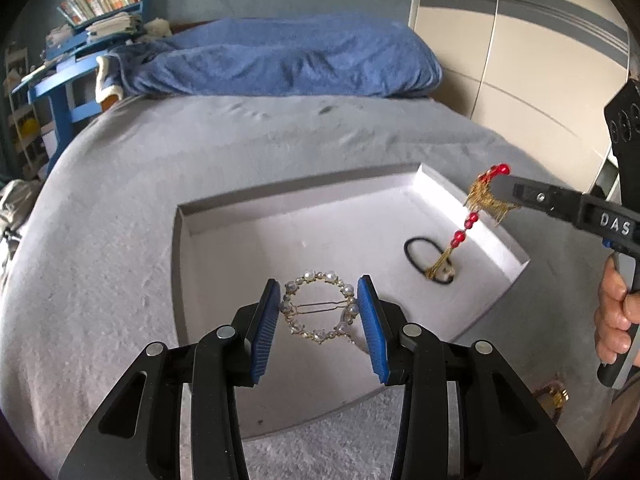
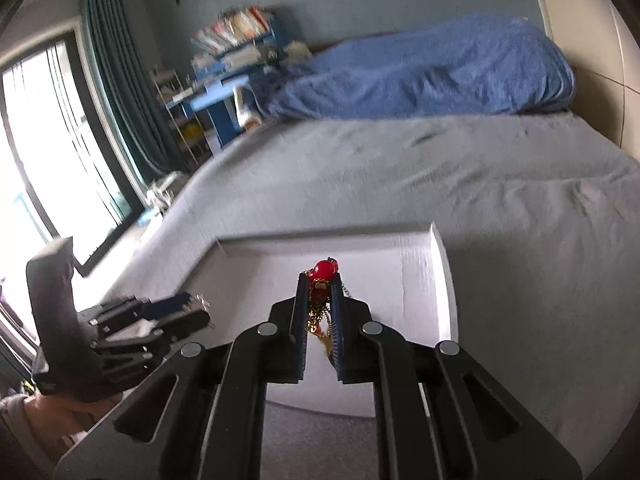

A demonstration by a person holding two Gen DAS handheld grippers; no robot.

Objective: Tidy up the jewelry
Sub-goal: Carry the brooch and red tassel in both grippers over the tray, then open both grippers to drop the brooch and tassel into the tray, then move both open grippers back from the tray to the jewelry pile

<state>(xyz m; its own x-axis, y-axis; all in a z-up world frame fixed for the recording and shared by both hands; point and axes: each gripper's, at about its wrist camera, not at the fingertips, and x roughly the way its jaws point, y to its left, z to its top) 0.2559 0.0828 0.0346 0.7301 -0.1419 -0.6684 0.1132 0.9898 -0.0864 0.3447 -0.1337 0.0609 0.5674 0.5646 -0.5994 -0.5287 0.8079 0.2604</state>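
Bed [image 1: 120,208] with grey cover carries a shallow white tray [image 1: 224,210] near its front edge and a blue pillow [image 1: 280,60] at the far end; small gold object [image 1: 554,394], possibly jewelry, lies beside tray.

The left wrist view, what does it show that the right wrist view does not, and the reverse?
Only the left wrist view: the pearl clip gripped between the left gripper pads, and a black hair tie in the box. Only the right wrist view: the window and curtain. Both: the white box, the red-and-gold piece in the right gripper, the bed.
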